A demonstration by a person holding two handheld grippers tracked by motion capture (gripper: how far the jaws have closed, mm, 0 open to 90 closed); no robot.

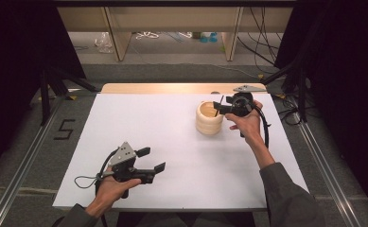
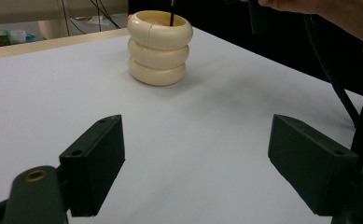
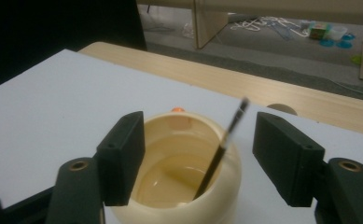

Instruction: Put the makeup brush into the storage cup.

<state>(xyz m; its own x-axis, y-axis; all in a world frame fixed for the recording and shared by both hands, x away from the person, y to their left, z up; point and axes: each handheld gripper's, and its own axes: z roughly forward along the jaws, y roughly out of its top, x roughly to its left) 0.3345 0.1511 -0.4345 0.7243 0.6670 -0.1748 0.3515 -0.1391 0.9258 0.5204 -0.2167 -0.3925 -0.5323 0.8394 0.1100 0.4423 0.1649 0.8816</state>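
The cream pot (image 1: 209, 118) sits on the desk (image 1: 172, 142) at two o'clock, a thin black stick (image 3: 219, 156) leaning inside, and both the right gripper (image 1: 226, 108) above it and the left gripper (image 1: 153, 161) at seven o'clock have jaws apart, so a bump could tip the pot.

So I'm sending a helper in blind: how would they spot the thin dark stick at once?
Start at the white table and go to its far right part, where a cream ribbed pot stands. The thin black stick leans inside it, its tip above the rim, between the open right claw.
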